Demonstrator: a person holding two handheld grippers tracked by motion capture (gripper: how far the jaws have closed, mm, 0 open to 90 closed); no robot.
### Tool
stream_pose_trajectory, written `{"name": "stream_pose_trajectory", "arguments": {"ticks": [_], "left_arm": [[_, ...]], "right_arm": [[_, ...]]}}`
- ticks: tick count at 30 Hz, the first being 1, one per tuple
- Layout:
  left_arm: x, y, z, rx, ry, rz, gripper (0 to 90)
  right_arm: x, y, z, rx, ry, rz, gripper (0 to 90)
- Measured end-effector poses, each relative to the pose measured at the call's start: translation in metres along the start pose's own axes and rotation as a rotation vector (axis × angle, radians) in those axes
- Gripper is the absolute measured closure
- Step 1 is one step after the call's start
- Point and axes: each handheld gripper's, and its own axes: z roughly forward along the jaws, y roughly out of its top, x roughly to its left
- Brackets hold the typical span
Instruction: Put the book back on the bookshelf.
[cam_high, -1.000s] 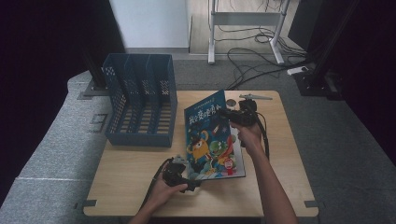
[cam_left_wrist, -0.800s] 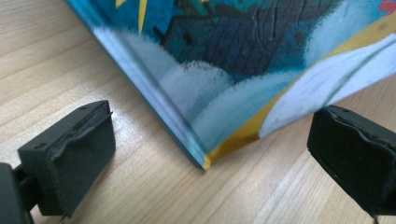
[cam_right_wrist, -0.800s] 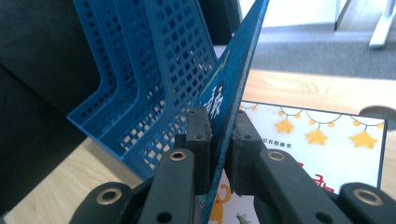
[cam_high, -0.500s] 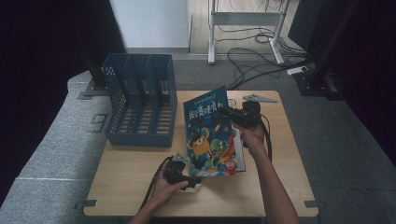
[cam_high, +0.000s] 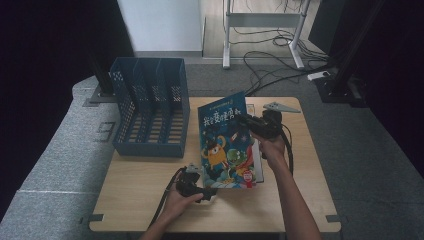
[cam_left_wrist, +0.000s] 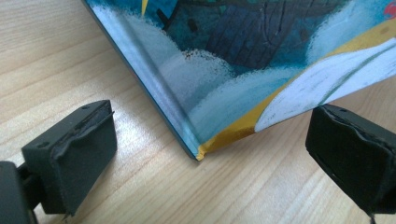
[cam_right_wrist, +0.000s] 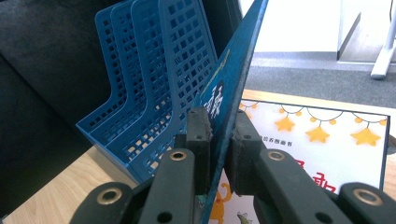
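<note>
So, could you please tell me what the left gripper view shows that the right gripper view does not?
The left gripper view shows the book's bottom corner resting on the table, between the left gripper's open jaws, untouched. The right gripper view instead shows the right gripper clamped on the book's raised cover, the blue file rack beyond it, and a second book with yellow stars lying flat underneath. Both show the blue picture book and the wooden table.

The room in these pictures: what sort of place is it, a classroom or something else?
Probably a recording studio or lab, not a classroom. Dark curtains close in a small wooden table, loose cables run over the carpet behind, and each hand works a hand-held gripper.
</note>
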Motion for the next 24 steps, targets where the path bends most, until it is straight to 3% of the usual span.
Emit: {"name": "stream_pose_trajectory", "arguments": {"ticks": [7,15,19,24], "left_arm": [[0.0,0.001,0.001,-0.001,0.002,0.0,1.9],[0.001,0.007,0.007,-0.009,0.014,-0.018,1.9],[0.003,0.01,0.009,-0.017,0.015,-0.026,1.9],[0.002,0.011,0.01,-0.016,0.025,-0.025,1.9]], "right_arm": [[-0.002,0.0,0.0,-0.007,0.009,0.004,80.1],[0.0,0.005,0.003,-0.025,0.032,-0.019,80.8],[0.006,0.012,0.006,-0.026,0.037,-0.053,80.9],[0.006,0.011,0.005,-0.033,0.044,-0.052,81.3]]}}
